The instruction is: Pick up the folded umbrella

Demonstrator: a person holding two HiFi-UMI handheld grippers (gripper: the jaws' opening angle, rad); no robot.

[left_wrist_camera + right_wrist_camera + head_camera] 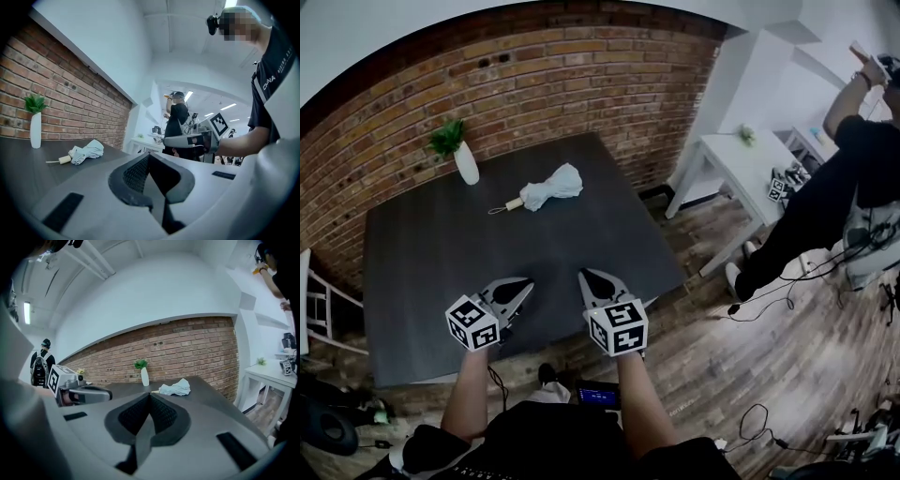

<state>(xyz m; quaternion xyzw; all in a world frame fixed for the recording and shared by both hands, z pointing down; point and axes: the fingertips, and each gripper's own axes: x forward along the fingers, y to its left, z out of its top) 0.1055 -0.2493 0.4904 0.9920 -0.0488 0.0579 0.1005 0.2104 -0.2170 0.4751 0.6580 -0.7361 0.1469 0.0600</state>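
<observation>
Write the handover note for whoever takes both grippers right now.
Left gripper: jaws shut, empty, over the near part of the dark table.
Right gripper: jaws shut, empty, beside the left one.
Folded umbrella: lying on the table's far half, to the right of the white vase, untouched.
Done: nothing yet.
Left to do: reach forward, open the jaws, close on it, lift.

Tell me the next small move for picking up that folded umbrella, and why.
Probably open the right tongs and reach forward: they and the left tongs are shut, empty over the near end of the table, while the folded umbrella lies untouched farther back.
</observation>
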